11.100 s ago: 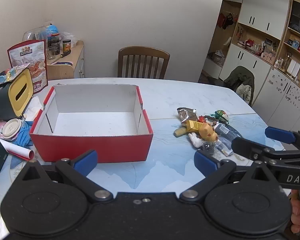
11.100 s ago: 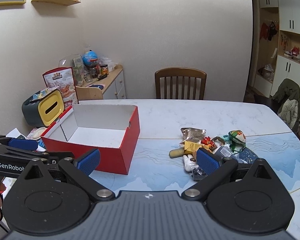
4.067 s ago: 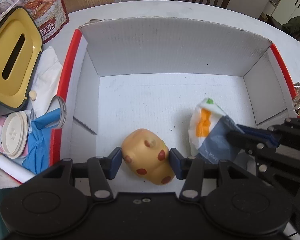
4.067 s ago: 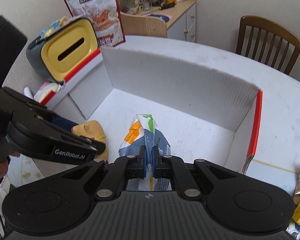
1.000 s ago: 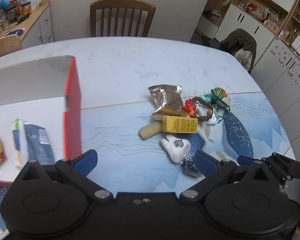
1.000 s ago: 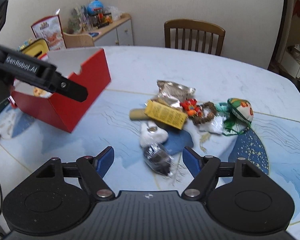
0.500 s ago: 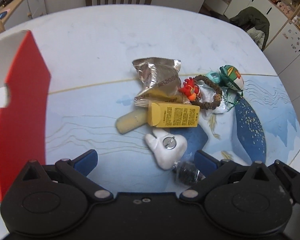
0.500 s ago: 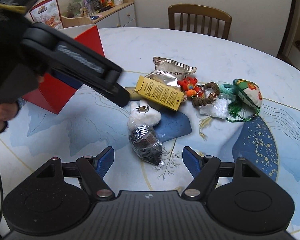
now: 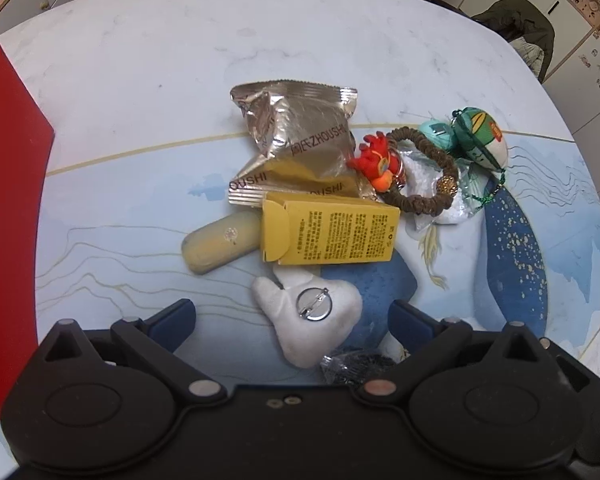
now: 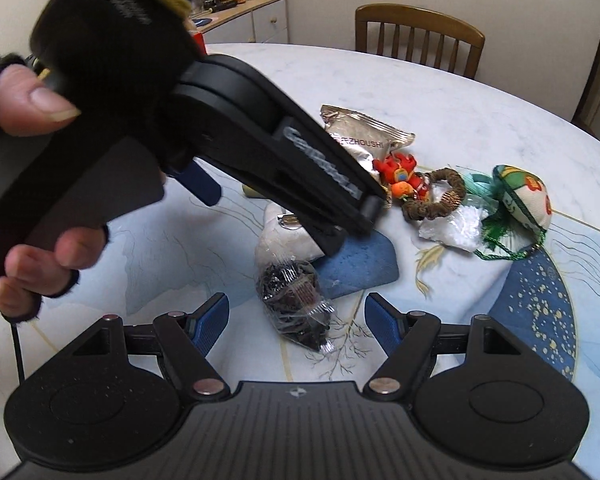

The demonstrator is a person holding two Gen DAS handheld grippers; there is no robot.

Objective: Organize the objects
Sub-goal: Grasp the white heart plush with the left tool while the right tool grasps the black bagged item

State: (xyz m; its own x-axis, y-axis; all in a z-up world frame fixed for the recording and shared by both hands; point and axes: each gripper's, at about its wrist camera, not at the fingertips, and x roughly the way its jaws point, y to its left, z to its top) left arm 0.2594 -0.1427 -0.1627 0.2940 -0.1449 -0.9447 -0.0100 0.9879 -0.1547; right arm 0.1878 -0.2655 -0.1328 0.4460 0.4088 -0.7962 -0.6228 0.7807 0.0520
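My left gripper (image 9: 294,316) is open and points steeply down. A white plush pin (image 9: 308,328) lies on the table between its spread fingers, untouched. Just beyond are a yellow box (image 9: 332,236), a beige oblong piece (image 9: 220,244) and a silver snack bag (image 9: 300,136). My right gripper (image 10: 298,320) is open too. A dark packet in clear wrap (image 10: 294,300) lies between its blue pads, with gaps on both sides. In the right wrist view a hand (image 10: 32,96) holds the left tool over the plush and hides part of the pile.
The red box (image 9: 8,200) stands at the left edge. To the right lie a red crab charm (image 9: 376,164), a brown scrunchie (image 9: 424,176), a green pouch (image 9: 480,140) and a clear bag (image 10: 456,224). A chair (image 10: 418,44) stands behind the table.
The left gripper swung right from the red box, sank and tipped down over the white plush. The right gripper came lower and closer, bringing the dark packet between its fingers. Both stayed open.
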